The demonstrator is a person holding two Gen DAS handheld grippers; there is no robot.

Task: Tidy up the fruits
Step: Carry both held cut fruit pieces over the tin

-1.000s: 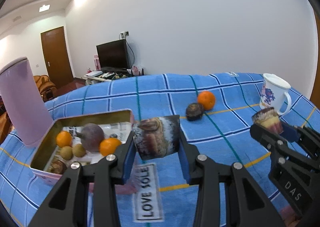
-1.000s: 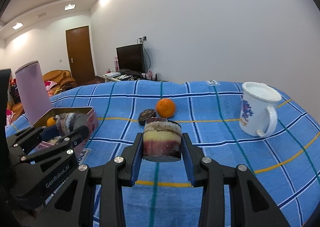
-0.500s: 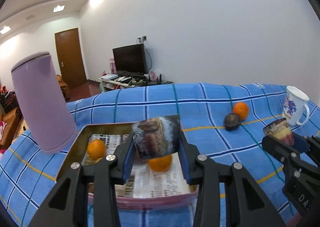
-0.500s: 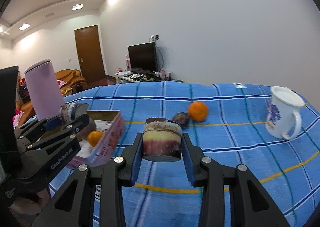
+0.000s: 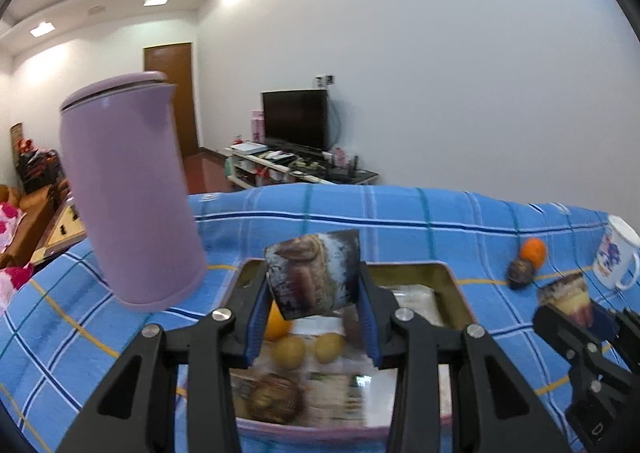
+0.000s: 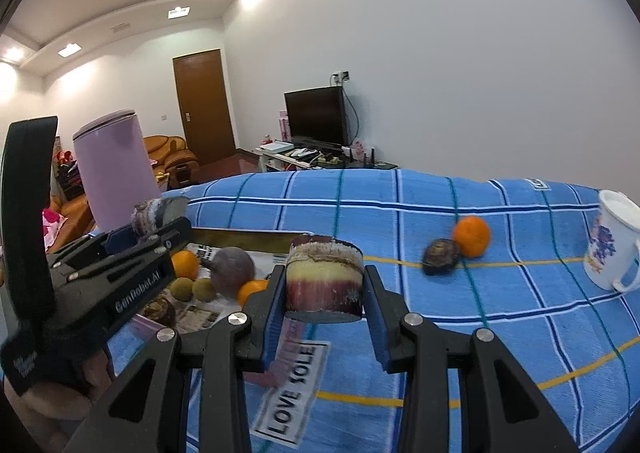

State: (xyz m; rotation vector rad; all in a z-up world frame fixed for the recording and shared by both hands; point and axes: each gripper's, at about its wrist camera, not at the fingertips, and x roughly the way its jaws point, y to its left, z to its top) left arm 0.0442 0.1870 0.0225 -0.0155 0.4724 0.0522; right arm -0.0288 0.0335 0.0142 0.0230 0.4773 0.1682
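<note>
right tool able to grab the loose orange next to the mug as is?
Probably not yet. The path over the blue cloth to the orange looks free, but the right tool is already clamped on a sugarcane chunk, which needs dropping first.

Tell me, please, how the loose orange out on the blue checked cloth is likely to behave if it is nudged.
The orange is round, so it would probably roll. It lies against a dark fruit, which may move with it. The blue checked cloth looks soft and may slow the roll.
</note>
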